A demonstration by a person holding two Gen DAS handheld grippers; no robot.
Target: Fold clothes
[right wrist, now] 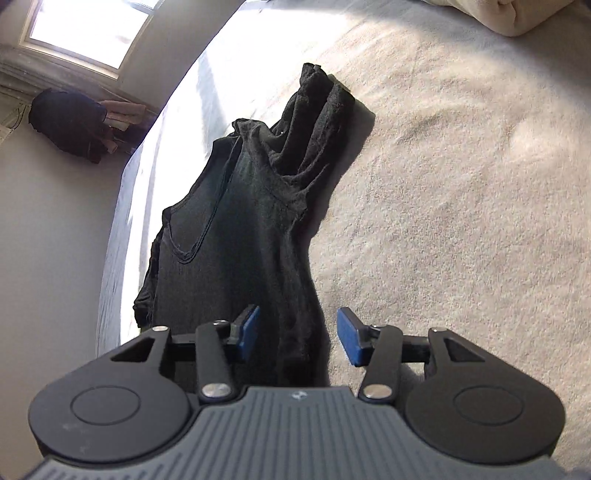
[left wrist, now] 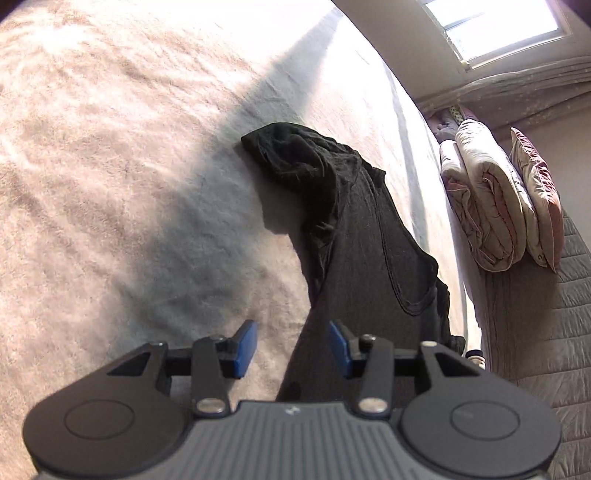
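Note:
A dark grey T-shirt (left wrist: 362, 254) lies along the edge of a pale fuzzy bedspread (left wrist: 110, 184), neckline facing up, one sleeve bunched at its far end. My left gripper (left wrist: 293, 345) is open, its blue pads straddling the shirt's near edge with nothing held. The shirt also shows in the right wrist view (right wrist: 243, 229), with its crumpled sleeve (right wrist: 317, 125) farther away. My right gripper (right wrist: 299, 336) is open over the shirt's near edge, holding nothing.
Folded pinkish quilts (left wrist: 487, 199) and a pillow (left wrist: 535, 199) sit on a quilted surface to the right. A window (right wrist: 85, 29) is above a dark pile of clothes (right wrist: 70, 122) on the floor. The bed's edge (right wrist: 122, 206) runs along the shirt.

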